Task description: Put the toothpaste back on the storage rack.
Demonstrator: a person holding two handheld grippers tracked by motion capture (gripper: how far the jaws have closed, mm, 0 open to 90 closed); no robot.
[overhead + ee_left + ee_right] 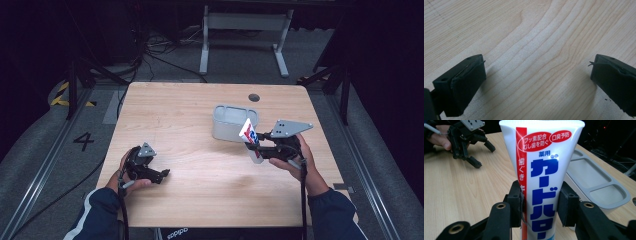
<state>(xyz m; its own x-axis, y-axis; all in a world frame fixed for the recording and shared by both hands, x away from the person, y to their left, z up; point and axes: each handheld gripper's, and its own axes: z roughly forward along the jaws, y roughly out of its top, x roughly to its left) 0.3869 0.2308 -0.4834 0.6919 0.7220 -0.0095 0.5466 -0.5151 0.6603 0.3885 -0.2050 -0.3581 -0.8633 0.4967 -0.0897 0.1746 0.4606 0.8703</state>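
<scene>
A white toothpaste tube (541,170) with red and blue print stands upright between the pads of my right gripper (540,203), which is shut on it. From above, the tube (251,138) leans just in front of a grey compartment holder (234,122), with my right gripper (260,150) at the table's right. My left gripper (161,175) rests low at the front left, open. Its black fingers (461,82) stand wide apart over bare wood with nothing between them. That gripper also sits far off at the upper left (475,151) in the right gripper view.
The wooden table (190,130) has a dark round hole (254,97) near its back edge. The grey holder (596,182) has empty compartments. Beyond the table lie cables and a white metal frame (245,30) on the floor.
</scene>
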